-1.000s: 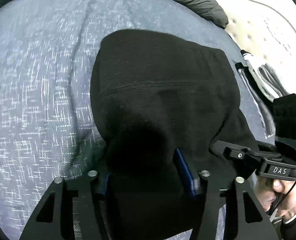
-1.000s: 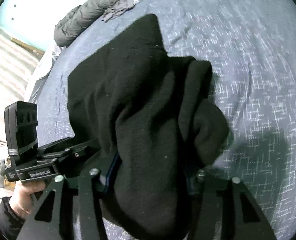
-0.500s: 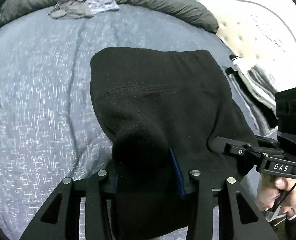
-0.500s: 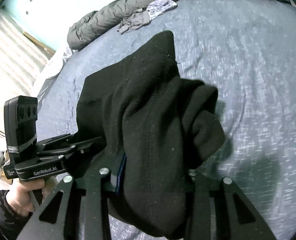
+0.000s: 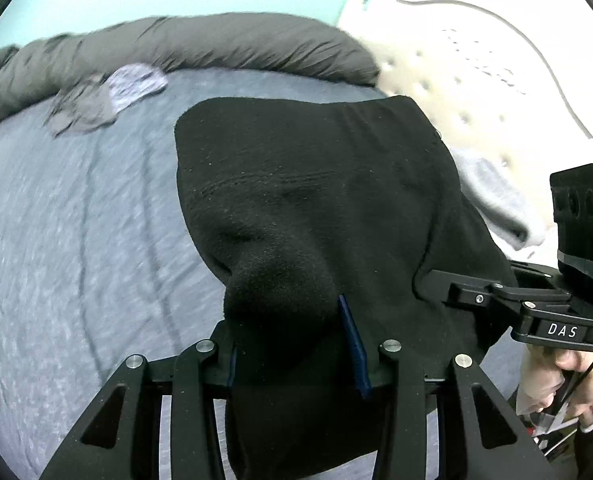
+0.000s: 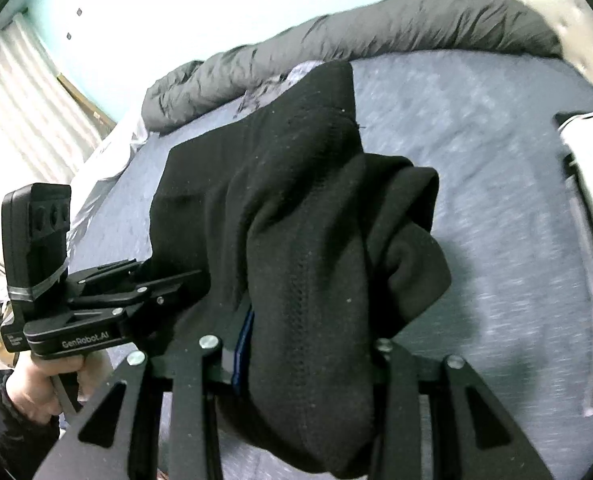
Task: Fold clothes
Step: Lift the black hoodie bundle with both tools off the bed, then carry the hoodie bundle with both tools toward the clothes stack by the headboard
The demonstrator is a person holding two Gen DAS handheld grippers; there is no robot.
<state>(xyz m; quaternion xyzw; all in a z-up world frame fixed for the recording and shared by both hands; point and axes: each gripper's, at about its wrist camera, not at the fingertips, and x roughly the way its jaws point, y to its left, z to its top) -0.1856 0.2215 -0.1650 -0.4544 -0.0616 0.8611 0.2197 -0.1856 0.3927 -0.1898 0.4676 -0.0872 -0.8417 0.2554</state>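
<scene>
A black fleece garment (image 5: pixel 316 200) hangs in the air over the bed, stretched between both grippers. My left gripper (image 5: pixel 292 340) is shut on one bunched edge of it, blue pads pressed against the cloth. The right gripper (image 5: pixel 476 292) shows at the right of the left wrist view, clamped on the other edge. In the right wrist view the same black garment (image 6: pixel 296 220) drapes over my right gripper (image 6: pixel 308 344), which is shut on a thick fold. The left gripper (image 6: pixel 168 284) grips the garment's left edge there, held by a hand (image 6: pixel 44 384).
A blue-grey bedsheet (image 5: pixel 76 240) lies under the garment. A rolled dark grey duvet (image 5: pixel 216 44) runs along the far edge, with a small grey garment (image 5: pixel 104 96) beside it. Folded pale clothes (image 6: pixel 592 184) lie at the right. A tufted cream headboard (image 5: pixel 476 80) stands behind.
Both grippers have risen and tilted up with the garment, so the duvet, wall and headboard come into view. The garment's far edge has lifted off the sheet.
</scene>
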